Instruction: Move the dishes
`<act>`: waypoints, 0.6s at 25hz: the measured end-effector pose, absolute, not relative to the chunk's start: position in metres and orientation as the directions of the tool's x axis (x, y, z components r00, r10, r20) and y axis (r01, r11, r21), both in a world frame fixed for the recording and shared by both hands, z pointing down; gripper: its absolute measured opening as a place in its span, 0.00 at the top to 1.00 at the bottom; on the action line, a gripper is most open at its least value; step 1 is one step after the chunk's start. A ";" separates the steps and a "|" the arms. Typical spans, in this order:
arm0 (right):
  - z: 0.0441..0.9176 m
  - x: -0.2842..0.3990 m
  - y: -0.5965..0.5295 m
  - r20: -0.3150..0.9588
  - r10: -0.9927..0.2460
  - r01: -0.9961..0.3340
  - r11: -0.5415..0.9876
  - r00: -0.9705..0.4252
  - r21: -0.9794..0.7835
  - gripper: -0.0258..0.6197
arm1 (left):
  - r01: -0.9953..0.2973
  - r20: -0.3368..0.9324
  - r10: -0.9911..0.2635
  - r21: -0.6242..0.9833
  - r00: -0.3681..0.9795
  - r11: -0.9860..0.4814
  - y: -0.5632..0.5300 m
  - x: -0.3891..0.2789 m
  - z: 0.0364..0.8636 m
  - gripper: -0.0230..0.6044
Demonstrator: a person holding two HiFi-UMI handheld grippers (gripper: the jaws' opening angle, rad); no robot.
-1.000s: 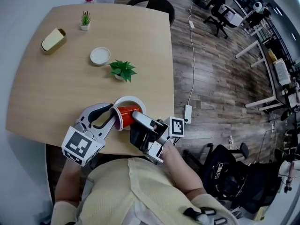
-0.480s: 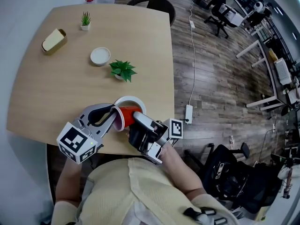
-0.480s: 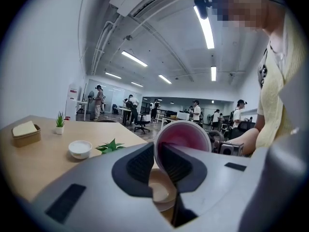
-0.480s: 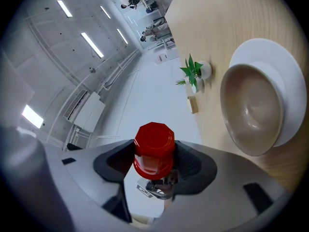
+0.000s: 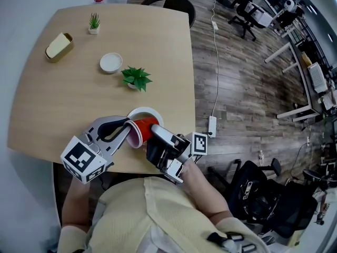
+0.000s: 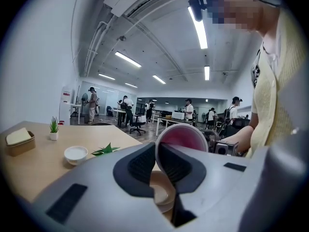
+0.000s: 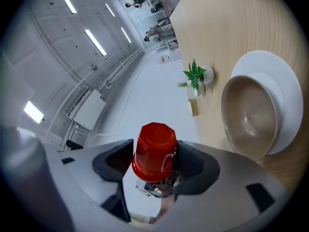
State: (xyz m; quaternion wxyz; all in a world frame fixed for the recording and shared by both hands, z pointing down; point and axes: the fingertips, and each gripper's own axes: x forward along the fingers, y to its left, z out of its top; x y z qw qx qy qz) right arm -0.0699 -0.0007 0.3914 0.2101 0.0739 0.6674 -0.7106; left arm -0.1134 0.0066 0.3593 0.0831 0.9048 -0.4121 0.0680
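A red cup [image 5: 144, 130] lies on its side in the air, just above a beige bowl [image 7: 248, 120] that sits on a white plate [image 7: 286, 81] near the table's front edge. My left gripper [image 5: 127, 132] has just been closing, and its pads now pinch the cup's rim [image 6: 182, 138]. In the left gripper view the left gripper [image 6: 158, 154] has the thin rim wall between its pads. My right gripper [image 5: 153, 133] has just been opening around the cup's base [image 7: 154, 151]. In the right gripper view the right gripper [image 7: 154, 159] shows a gap beside its left pad.
Farther back on the wooden table [image 5: 63, 104] stand a leafy plant [image 5: 136, 78], a small white dish [image 5: 111, 62], a tiny potted plant [image 5: 93, 22] and a tray with a yellow block [image 5: 58, 45]. A dark chair [image 5: 169, 2] stands behind the table.
The left gripper's jaws have closed onto the cup's rim, and its marker cube has swung left and rolled. The right gripper stays in place with the cup's base between its jaws.
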 end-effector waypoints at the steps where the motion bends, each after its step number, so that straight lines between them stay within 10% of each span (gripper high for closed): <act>1: 0.390 -0.068 -0.002 -0.392 -0.203 0.404 -0.016 -0.897 -0.915 0.53 | -0.756 0.185 -0.735 0.099 0.653 -0.647 0.007 -0.114 0.359 0.89; 15: 0.395 -0.057 -0.007 -0.332 -0.203 0.328 0.051 -0.921 -0.943 0.61 | -0.758 0.169 -0.739 0.122 0.652 -0.641 0.004 -0.114 0.359 0.91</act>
